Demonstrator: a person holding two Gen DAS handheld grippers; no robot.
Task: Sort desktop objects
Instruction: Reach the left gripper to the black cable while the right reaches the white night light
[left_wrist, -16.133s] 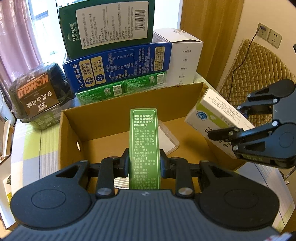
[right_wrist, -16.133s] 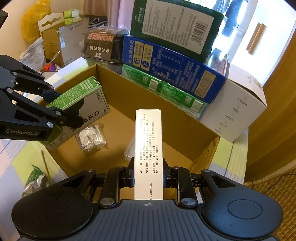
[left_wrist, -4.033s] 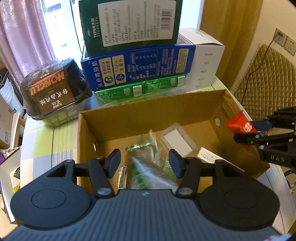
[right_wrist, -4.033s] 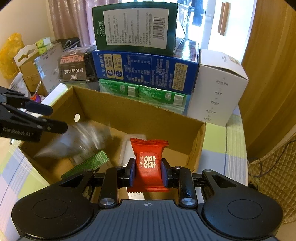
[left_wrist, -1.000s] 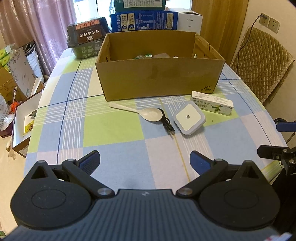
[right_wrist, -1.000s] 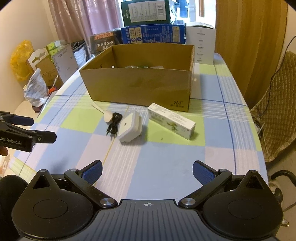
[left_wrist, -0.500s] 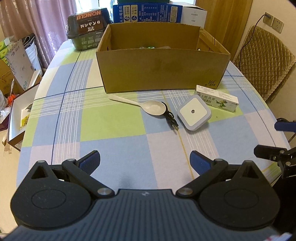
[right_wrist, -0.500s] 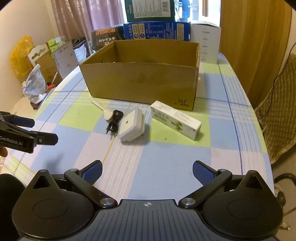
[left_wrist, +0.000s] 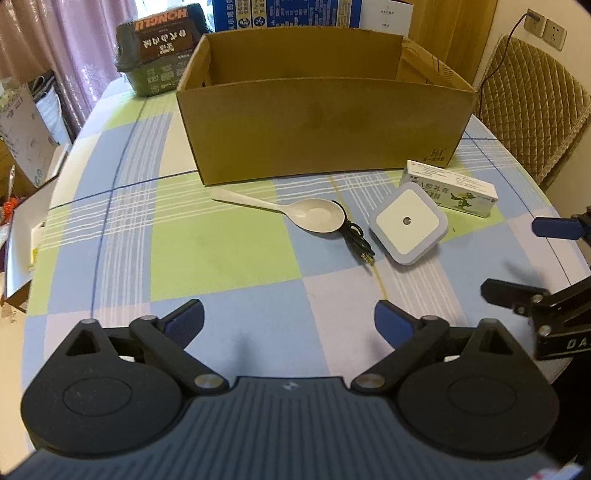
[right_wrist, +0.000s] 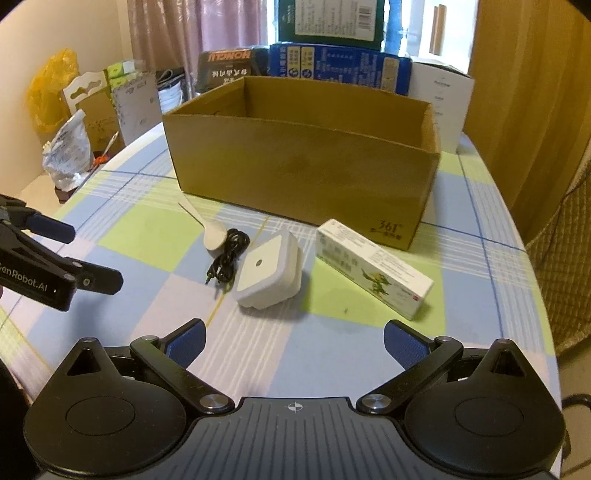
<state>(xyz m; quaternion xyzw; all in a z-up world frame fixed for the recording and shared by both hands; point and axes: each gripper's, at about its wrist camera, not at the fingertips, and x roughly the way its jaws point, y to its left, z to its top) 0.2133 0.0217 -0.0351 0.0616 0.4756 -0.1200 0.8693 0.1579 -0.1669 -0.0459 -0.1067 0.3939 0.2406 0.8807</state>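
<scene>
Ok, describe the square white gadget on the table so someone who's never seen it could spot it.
Find the big cardboard box on the checked tablecloth. In front of it lie four things; the night light sits between the black cable and the long carton. It alone is square, with a small dot at its centre.

Tablecloth (left_wrist: 221, 251) checked blue-green – spoon (left_wrist: 314, 218) cream – cable (left_wrist: 356, 240) black.
</scene>
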